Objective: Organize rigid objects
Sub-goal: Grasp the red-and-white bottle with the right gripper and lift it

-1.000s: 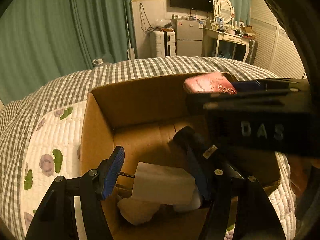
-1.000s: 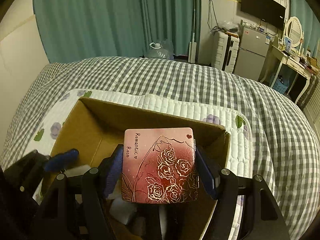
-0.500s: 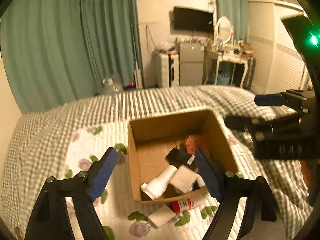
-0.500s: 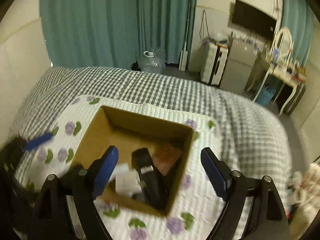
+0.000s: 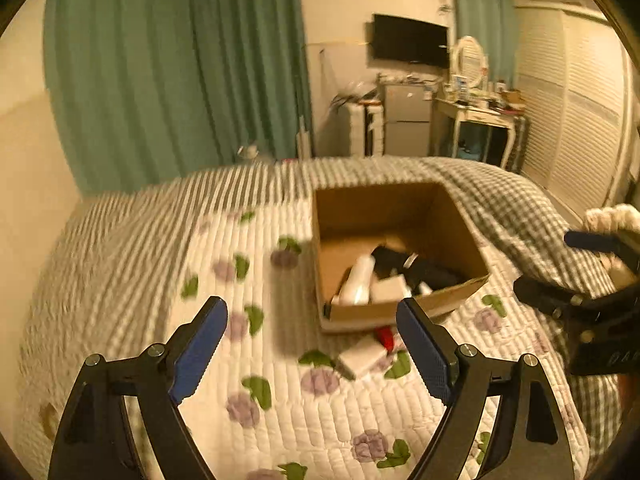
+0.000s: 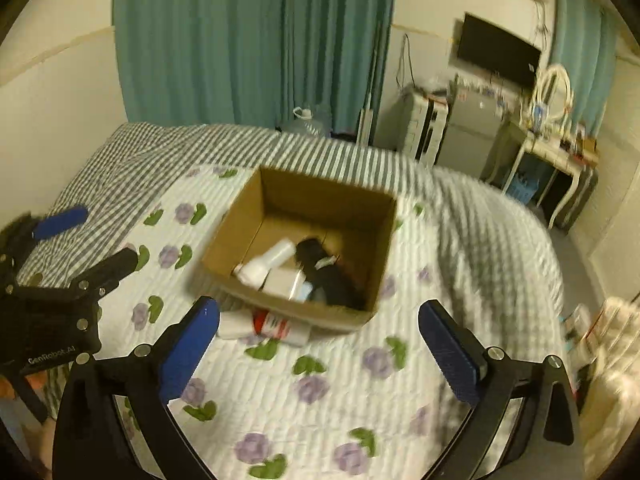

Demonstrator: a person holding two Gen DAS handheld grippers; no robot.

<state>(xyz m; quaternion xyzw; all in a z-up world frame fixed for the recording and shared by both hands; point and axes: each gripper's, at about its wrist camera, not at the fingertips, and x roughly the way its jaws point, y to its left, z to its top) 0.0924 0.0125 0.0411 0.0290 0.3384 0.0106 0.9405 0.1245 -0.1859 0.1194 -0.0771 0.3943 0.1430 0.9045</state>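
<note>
A cardboard box [image 5: 376,204] [image 6: 280,188] sits on the flowered quilt. Inside lie a white bottle [image 5: 356,280] [image 6: 264,264], a white box [image 5: 388,288] [image 6: 282,282] and a black object [image 5: 416,268] [image 6: 332,276]. On the quilt by the box's near wall lie a red-and-white container [image 6: 276,326] [image 5: 386,336] and a white box [image 5: 362,354] [image 6: 234,324]. My left gripper [image 5: 312,344] is open and empty, above the quilt short of the box; it also shows in the right wrist view [image 6: 92,236]. My right gripper [image 6: 320,348] is open and empty, also short of the box, and shows in the left wrist view [image 5: 560,264].
The bed carries a white quilt [image 5: 304,400] over a grey checked blanket [image 5: 504,208]. Beyond it are green curtains [image 5: 180,80], a small fridge [image 5: 404,120], a dressing table [image 5: 480,120] and a wall TV [image 5: 410,46].
My right gripper let go of the pink rose box over the cardboard box and opened. Both grippers pulled up and back, so the whole box now shows from farther away.
</note>
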